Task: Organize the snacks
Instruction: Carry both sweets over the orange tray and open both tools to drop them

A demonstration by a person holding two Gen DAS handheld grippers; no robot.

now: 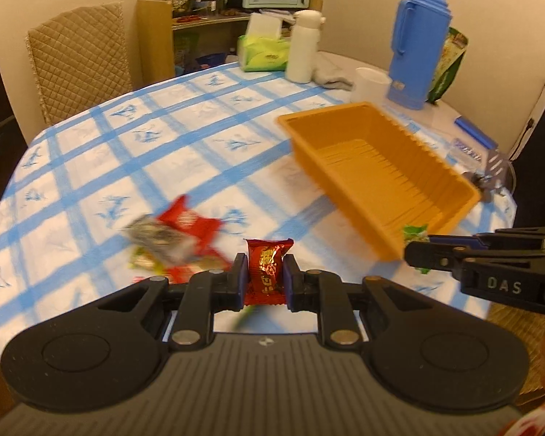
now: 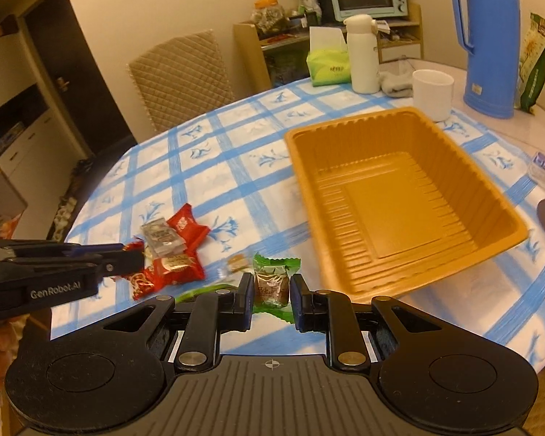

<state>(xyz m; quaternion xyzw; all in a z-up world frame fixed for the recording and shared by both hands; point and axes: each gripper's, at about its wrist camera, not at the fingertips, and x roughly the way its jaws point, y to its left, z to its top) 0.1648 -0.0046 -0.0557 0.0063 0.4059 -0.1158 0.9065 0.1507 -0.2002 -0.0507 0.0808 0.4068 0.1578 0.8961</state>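
Note:
My left gripper [image 1: 264, 274] is shut on a red wrapped snack [image 1: 267, 269] and holds it above the table's near edge. My right gripper [image 2: 271, 290] is shut on a green wrapped snack [image 2: 274, 279], also lifted near the front edge. The orange plastic tray [image 2: 396, 130] stands empty on the checked cloth, ahead and to the right of both grippers; it also shows in the left wrist view [image 1: 348, 116]. A pile of loose snacks [image 2: 174, 243], red, silver and yellow, lies left of the tray. The right gripper shows from the side in the left wrist view [image 1: 423, 254].
At the back of the round table [image 2: 236, 138] stand a blue thermos [image 2: 490, 43], a white cup [image 2: 432, 91], a white bottle [image 2: 361, 54], a green tissue pack [image 2: 328, 63] and a green bag [image 2: 534, 65]. A quilted chair [image 2: 181, 80] stands behind the table.

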